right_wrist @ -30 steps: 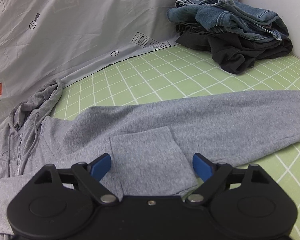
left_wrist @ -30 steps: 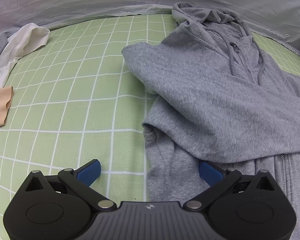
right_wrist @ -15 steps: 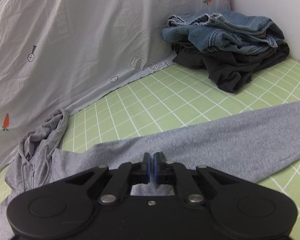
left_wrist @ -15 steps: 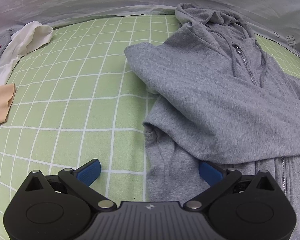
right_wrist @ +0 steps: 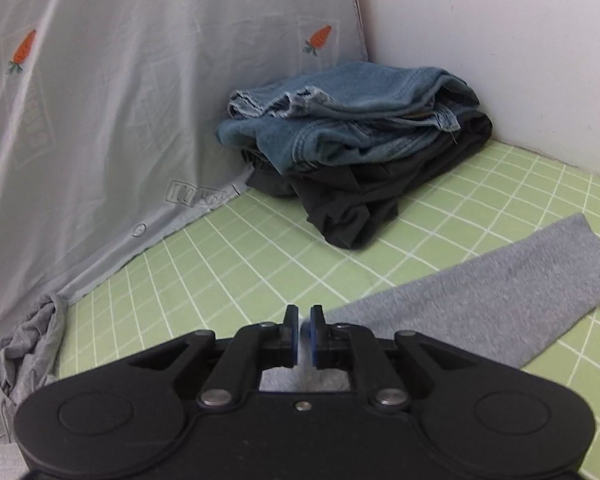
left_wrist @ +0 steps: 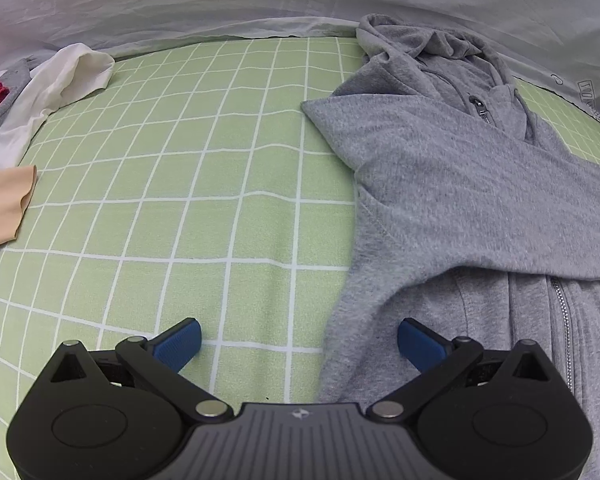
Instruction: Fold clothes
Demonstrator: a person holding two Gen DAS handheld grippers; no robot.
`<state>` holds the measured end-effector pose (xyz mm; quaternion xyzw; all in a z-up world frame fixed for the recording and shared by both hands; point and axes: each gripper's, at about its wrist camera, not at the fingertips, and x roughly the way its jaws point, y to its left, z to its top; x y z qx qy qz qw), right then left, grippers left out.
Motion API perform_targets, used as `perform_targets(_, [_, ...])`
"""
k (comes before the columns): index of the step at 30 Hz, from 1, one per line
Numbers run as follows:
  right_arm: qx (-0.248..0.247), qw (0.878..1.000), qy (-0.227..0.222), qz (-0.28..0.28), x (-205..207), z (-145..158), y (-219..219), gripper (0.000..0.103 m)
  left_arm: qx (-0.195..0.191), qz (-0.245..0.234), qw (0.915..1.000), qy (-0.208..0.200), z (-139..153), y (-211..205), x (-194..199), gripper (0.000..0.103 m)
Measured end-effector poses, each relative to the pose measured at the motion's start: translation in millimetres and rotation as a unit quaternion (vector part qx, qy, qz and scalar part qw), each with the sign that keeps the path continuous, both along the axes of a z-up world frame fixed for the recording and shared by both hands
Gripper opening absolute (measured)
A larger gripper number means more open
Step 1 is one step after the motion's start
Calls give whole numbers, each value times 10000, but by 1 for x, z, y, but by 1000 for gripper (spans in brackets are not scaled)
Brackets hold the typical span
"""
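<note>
- Grey zip hoodie [left_wrist: 460, 184] lies on the right half of the green checked bedsheet [left_wrist: 180, 208], hood toward the far edge, one sleeve folded across its front
- Left gripper [left_wrist: 299, 346] hovers with jaws wide apart over the hoodie's near-left hem, gripping nothing
- White garment [left_wrist: 60, 84] sits at the sheet's far-left edge
- Right gripper [right_wrist: 304, 336] has jaws nearly shut, just eased slightly apart, pinching grey hoodie fabric; the sleeve [right_wrist: 500, 296] trails rightward
- Folded jeans [right_wrist: 340, 120] lie atop dark clothes [right_wrist: 372, 200] in the far corner

Left wrist view angled steeply down, close over bed, right wrist view shallower, toward corner, both sharing grey hoodie [left_wrist: 452, 184]
</note>
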<state>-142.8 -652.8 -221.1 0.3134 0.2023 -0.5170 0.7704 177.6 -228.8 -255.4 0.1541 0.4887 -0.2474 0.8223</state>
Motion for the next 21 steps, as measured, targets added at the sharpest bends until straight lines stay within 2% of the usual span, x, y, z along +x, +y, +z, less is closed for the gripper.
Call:
perform_targets(1, [79,9999,9,-95,-3,-6,1,15,0,0,10000,2,0,0,0,103])
perform_targets(3, [202,9997,-62,-127,-7,-14,6,49,9,-5,10000,21,0,-1,1,103])
perform_targets(6, [246,9996,119,120,-3,-21,15,55,36,-33,10000,82,1,-1,3,103])
perform_targets(7, [272,9991,216,244,0,-23,18,61,33,-41,9999,105,2,-1,4,103])
perform_targets(8, [254,9988,271,304,2,-25,20,74,27,-46,9999,128,3,-1,5,103])
perform_targets(9, [236,9985,327,364,4,-27,22,82,-49,-39,9999,151,5,0,6,103])
perform_targets(12, [225,9971,495,526,11,-32,26,94,-439,4,9986,280,16,4,9,103])
perform_targets(14, [274,9957,646,600,17,-36,26,99,-750,39,9964,392,24,7,11,103])
perform_targets(16, [309,9942,773,684,22,-40,26,99,-839,-7,9960,311,29,3,11,103])
perform_targets(21, [255,9910,1051,782,31,-46,29,96,-386,-73,9992,68,23,-10,17,103])
